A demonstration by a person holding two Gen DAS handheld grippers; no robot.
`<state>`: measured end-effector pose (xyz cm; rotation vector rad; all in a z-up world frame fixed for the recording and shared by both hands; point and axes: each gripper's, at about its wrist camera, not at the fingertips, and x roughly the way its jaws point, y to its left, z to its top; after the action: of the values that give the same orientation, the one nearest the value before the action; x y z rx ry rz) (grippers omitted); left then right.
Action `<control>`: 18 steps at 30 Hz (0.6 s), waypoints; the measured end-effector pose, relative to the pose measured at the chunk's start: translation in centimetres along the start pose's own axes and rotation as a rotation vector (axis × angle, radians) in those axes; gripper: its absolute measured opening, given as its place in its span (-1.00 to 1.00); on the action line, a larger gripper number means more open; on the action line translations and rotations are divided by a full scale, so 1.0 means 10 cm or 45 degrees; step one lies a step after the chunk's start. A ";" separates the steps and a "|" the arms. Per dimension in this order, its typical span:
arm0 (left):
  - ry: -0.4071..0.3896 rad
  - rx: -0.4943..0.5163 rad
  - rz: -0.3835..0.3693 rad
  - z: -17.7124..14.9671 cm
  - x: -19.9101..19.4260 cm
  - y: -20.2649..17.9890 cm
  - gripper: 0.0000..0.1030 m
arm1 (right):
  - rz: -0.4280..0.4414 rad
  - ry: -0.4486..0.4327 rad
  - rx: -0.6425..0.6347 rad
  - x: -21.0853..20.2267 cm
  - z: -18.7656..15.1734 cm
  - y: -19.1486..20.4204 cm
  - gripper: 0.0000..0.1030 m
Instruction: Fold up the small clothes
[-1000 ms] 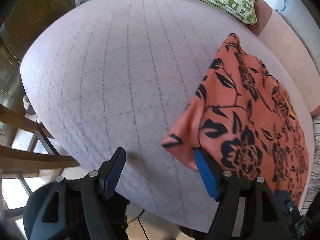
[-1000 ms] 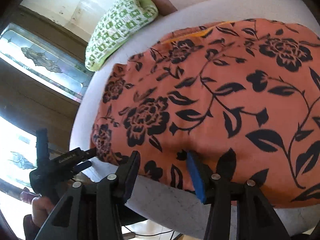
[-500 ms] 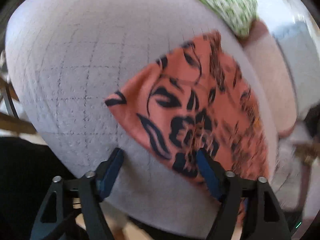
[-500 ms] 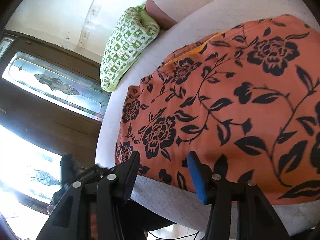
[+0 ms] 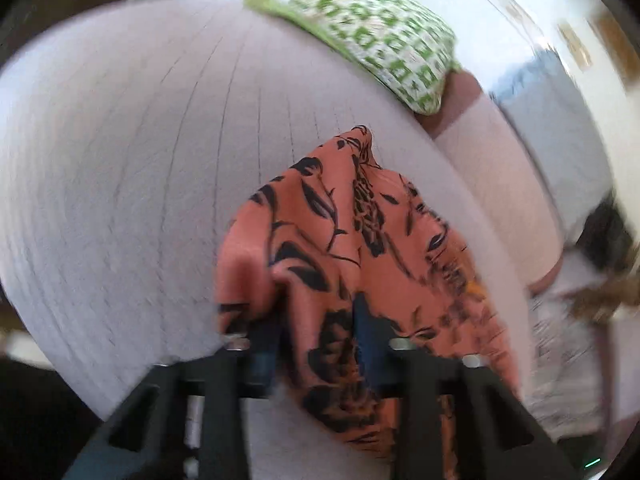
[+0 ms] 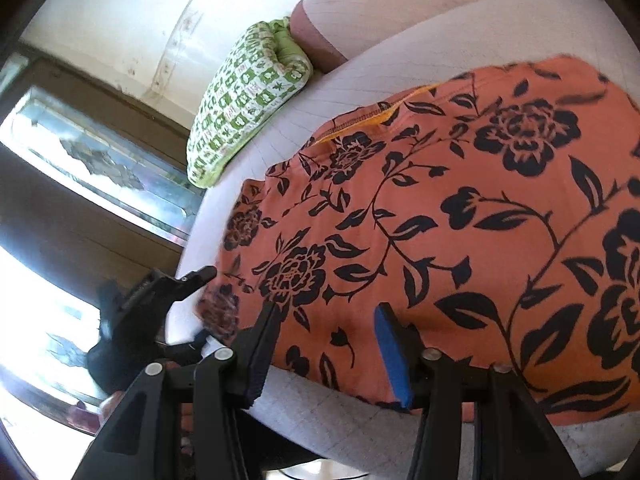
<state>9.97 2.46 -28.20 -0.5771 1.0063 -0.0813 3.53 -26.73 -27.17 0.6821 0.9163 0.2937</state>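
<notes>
An orange garment with black flowers (image 6: 460, 232) lies spread on a pale quilted cushion (image 6: 348, 412). In the left wrist view its near corner (image 5: 320, 264) is bunched between the fingers of my left gripper (image 5: 316, 332), whose jaws have closed on the cloth; the view is blurred. My right gripper (image 6: 324, 344) is open, its fingers over the garment's front edge, holding nothing. The left gripper also shows in the right wrist view (image 6: 160, 308) at the garment's left corner.
A green and white patterned pillow (image 5: 368, 28) lies at the far end of the cushion (image 5: 120, 160), also in the right wrist view (image 6: 244, 100). A backrest (image 5: 500, 184) runs along the right. A window and dark wood frame (image 6: 80, 168) stand to the left.
My left gripper moved to the garment's corner and closed on it, bunching the cloth. My right gripper stayed open and shifted slightly over the front edge.
</notes>
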 end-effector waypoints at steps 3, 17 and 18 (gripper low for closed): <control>0.016 -0.047 -0.031 0.04 0.11 0.05 -0.44 | -0.088 -0.007 -0.099 0.10 -0.05 0.13 -0.45; -0.032 0.045 0.047 -0.02 0.23 -0.08 -0.42 | -0.200 -0.005 -0.144 0.44 -0.06 0.23 -0.43; -0.030 0.051 0.036 -0.02 0.20 -0.07 -0.48 | -0.192 -0.002 -0.138 0.44 -0.06 0.22 -0.43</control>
<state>11.09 1.13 -29.46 -0.5259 0.9874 -0.0697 5.71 -22.60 -28.77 0.5107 0.9376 0.2071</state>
